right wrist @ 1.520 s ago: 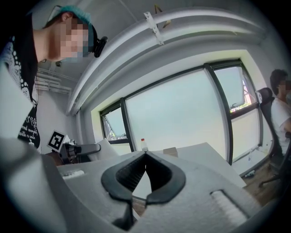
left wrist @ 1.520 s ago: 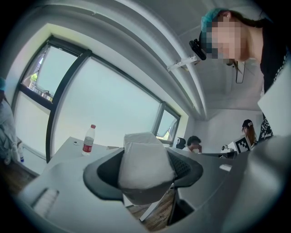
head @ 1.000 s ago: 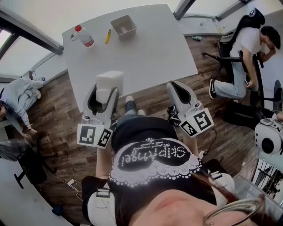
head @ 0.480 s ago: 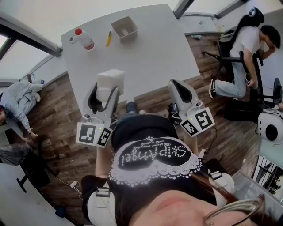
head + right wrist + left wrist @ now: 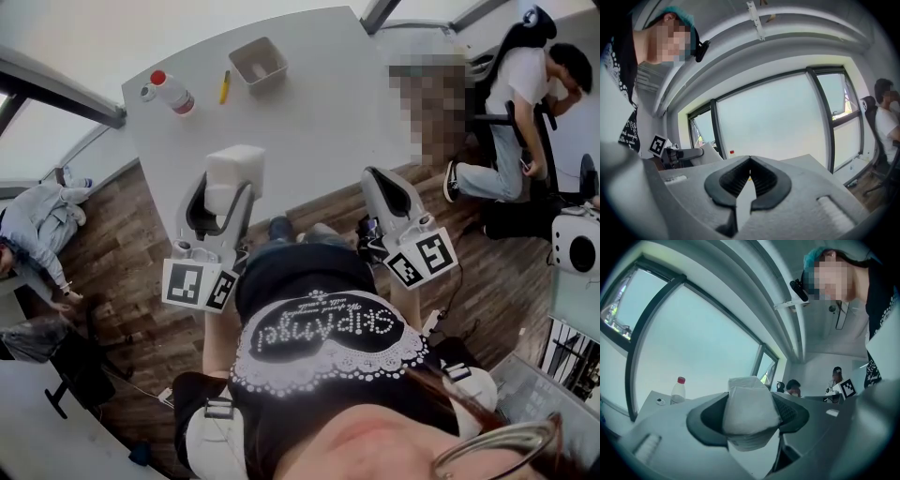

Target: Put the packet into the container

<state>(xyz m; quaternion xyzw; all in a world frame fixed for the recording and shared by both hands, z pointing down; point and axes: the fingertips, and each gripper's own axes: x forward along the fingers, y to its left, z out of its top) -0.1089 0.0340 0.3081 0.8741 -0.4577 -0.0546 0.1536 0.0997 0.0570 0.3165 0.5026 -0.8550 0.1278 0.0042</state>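
The white packet [image 5: 234, 172] is clamped between the jaws of the left claw [image 5: 223, 194] and juts past its tips. Beside it, the right claw [image 5: 378, 178] is seen pinched together, empty. Well ahead of both, across the bench [image 5: 319, 122], the container [image 5: 267, 76] is set.

The packet [image 5: 749, 411] fills the gap between the left gripper's [image 5: 750, 397] jaws, so in its own view we cannot see whatever lies straight ahead of them. Left of those jaws, the gripper's body cuts off the base of the bottle [image 5: 678, 391]. In the head view the packet's lower part is sunk out of sight between the jaws. The container [image 5: 260, 60], far ahead of them, is too small for us to read its inside. The yellow thing [image 5: 225, 86] beside it is too small to name. Just left of the right gripper's [image 5: 750, 161] jaws, a red speck [image 5: 732, 152] is too small to tell.
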